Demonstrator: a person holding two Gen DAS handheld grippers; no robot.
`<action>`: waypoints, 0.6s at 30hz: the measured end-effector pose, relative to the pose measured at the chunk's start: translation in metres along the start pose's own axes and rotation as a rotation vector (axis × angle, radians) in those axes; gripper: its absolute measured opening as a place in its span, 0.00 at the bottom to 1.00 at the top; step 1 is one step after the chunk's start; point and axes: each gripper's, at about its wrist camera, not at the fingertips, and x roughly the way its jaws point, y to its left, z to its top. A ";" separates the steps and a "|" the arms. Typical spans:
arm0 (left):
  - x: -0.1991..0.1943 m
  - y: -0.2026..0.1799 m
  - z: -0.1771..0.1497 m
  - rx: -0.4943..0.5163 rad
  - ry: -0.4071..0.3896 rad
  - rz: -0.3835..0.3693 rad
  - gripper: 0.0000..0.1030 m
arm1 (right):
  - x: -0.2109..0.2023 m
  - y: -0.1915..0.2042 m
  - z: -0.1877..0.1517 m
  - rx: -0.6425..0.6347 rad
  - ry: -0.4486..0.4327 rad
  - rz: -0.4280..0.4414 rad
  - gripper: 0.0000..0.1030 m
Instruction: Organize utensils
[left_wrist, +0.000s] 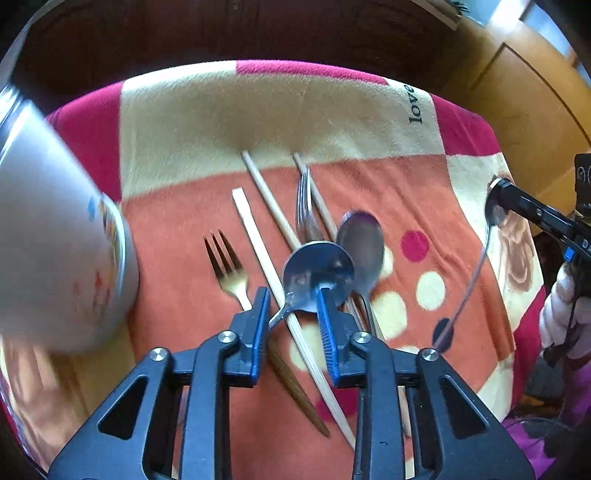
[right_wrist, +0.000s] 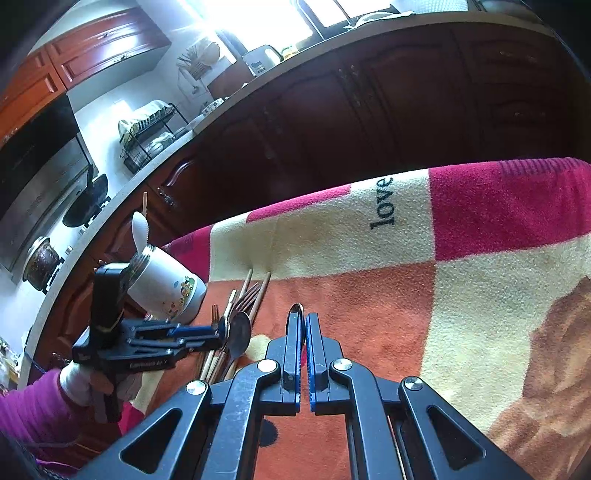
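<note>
Several utensils lie on a patterned blanket: a gold fork, pale chopsticks, a silver fork and a spoon. My left gripper is shut on another spoon, whose bowl stands up off the cloth between the blue pads. A white cartoon-print cup stands close on the left with a white spoon in it. Off to the right, my right gripper is shut on a thin-handled spoon, its handle hanging down.
Dark wooden cabinets stand behind the blanket's far edge. A counter with a stove and a dish rack runs at the far left. A white-gloved hand in a purple sleeve holds the left gripper.
</note>
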 end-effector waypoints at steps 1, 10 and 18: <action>-0.002 -0.003 -0.004 -0.010 0.009 0.004 0.21 | 0.001 -0.001 0.000 0.003 0.001 -0.001 0.02; -0.021 0.001 0.000 -0.043 -0.043 0.032 0.34 | 0.002 -0.002 0.001 0.000 0.001 0.005 0.02; 0.000 0.002 0.008 0.058 -0.041 -0.022 0.35 | 0.009 -0.013 0.002 0.034 0.018 0.026 0.02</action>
